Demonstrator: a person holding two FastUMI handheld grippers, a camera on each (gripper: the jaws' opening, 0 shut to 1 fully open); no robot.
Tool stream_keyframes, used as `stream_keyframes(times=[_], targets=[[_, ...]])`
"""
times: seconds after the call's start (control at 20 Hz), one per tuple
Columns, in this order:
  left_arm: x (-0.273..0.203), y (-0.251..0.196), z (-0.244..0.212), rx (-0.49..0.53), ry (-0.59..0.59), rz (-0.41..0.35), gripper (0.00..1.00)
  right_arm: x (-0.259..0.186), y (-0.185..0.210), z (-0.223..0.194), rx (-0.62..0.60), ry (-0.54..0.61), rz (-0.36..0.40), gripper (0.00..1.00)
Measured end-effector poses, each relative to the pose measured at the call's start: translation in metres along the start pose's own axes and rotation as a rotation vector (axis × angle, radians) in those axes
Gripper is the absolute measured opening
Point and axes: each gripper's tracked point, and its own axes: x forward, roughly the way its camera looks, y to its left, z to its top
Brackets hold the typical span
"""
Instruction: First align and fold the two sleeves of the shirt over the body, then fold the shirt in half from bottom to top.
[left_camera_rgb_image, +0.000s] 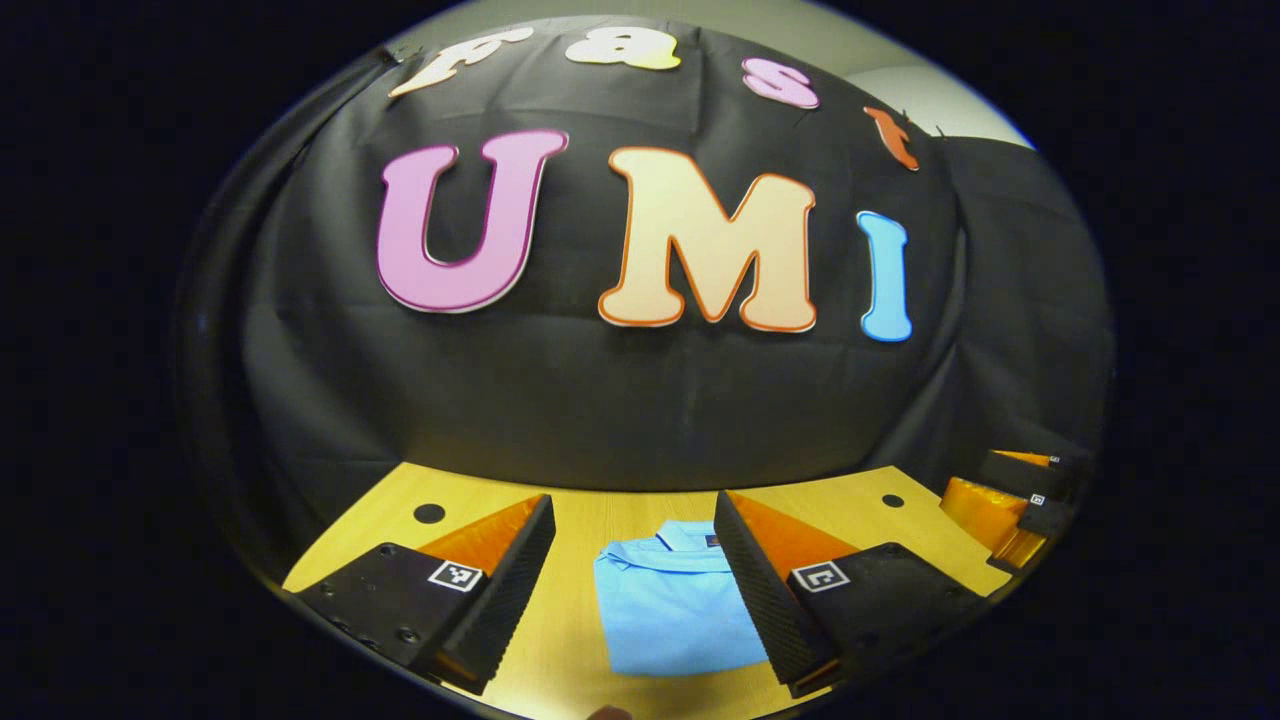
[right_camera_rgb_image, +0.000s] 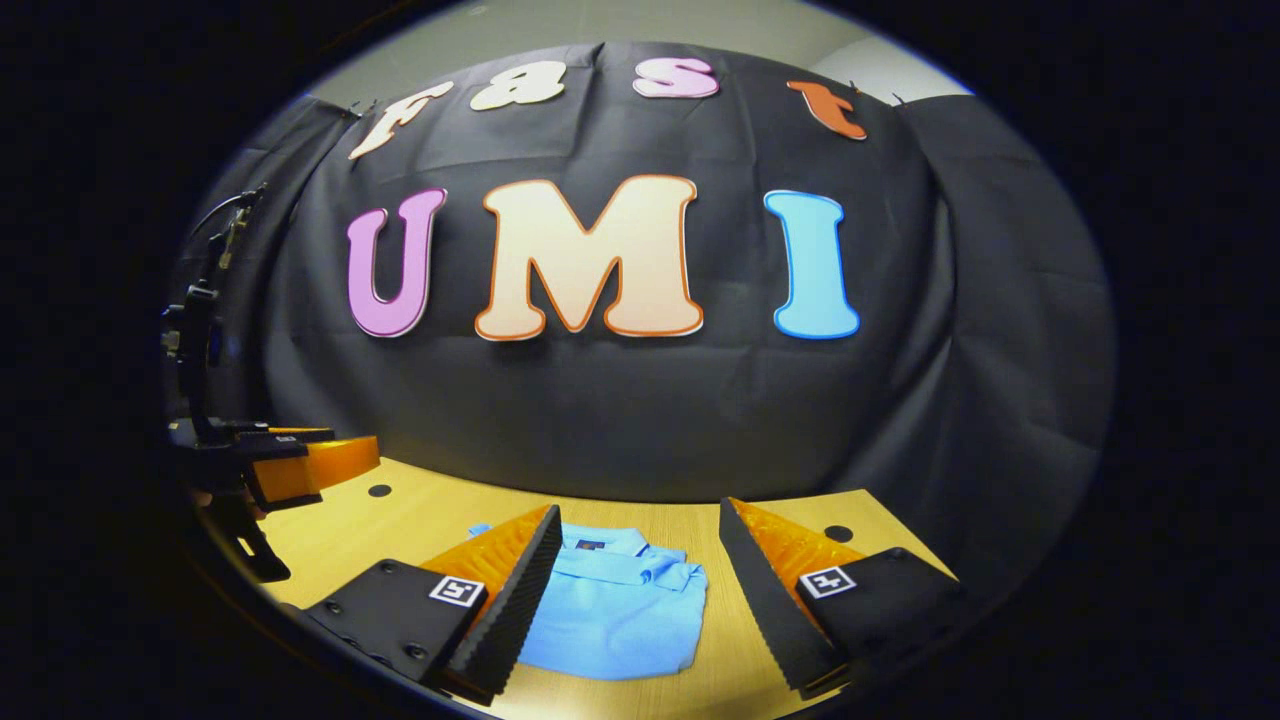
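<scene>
Shirt (left_camera_rgb_image: 672, 605) lay on the table (left_camera_rgb_image: 560, 620) as a compact folded packet, collar uppermost, both folds apparently done; left gripper (left_camera_rgb_image: 632, 590) and right gripper (right_camera_rgb_image: 640, 600) hovered above it, jaws apart and empty, with only withdrawal seemingly left.

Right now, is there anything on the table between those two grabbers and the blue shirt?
Nothing visible is in the way. The blue shirt lies folded on the wooden table, showing between the open fingers of the left gripper and the right gripper, with bare tabletop around it.
</scene>
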Motion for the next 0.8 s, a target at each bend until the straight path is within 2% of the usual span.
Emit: stream_keyframes(times=[0.2,0.45,0.8], targets=[[-0.058,-0.006,0.020,0.043,-0.059,0.006,0.95,-0.060,0.000,0.026,0.031,-0.073,0.002,0.98],[-0.106,-0.009,0.028,0.067,-0.101,0.011,0.95,-0.114,0.004,0.023,0.047,-0.099,0.016,0.98],[-0.129,-0.017,0.037,0.054,-0.117,0.006,0.95,-0.137,0.009,0.031,0.058,-0.122,0.035,0.99]])
